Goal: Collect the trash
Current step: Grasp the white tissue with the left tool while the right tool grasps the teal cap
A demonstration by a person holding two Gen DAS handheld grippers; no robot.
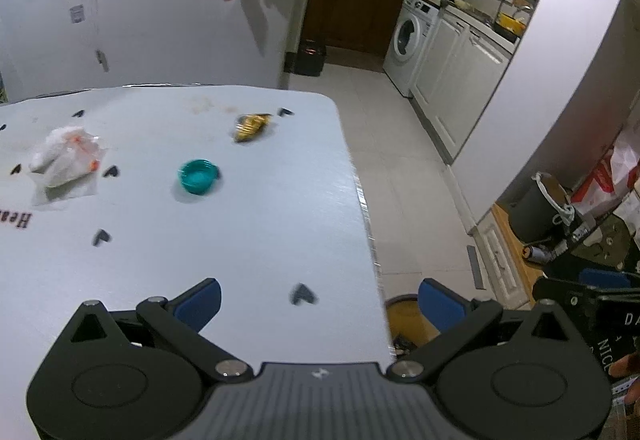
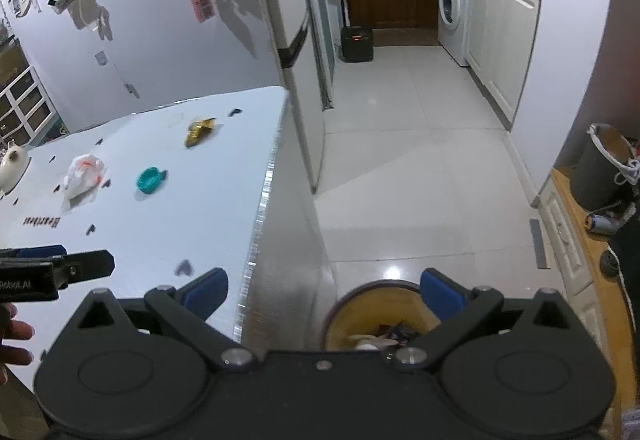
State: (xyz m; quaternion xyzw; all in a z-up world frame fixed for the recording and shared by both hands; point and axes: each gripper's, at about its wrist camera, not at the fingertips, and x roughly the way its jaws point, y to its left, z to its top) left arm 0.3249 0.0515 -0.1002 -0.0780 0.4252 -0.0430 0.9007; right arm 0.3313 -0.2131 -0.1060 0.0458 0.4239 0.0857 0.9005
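Observation:
On the white table [image 1: 260,240] lie a teal bottle cap [image 1: 197,176], a gold wrapper [image 1: 251,126] and a crumpled white tissue in clear plastic [image 1: 64,159]. My left gripper [image 1: 320,304] hovers open over the table's near right corner, with nothing between its blue fingers. My right gripper [image 2: 325,296] is open and empty beside the table edge, above a yellow bin [image 2: 360,320] on the floor with trash inside. The same cap [image 2: 148,179], wrapper [image 2: 199,131] and tissue [image 2: 84,175] show in the right wrist view. The bin's rim [image 1: 404,316] peeks out in the left wrist view.
The table's metal-edged right side [image 2: 260,207] drops to a tiled floor [image 2: 420,159]. A refrigerator [image 2: 296,39] stands behind the table. A grey bucket [image 2: 600,167] sits at the right wall. A hand [image 2: 12,340] shows at the lower left.

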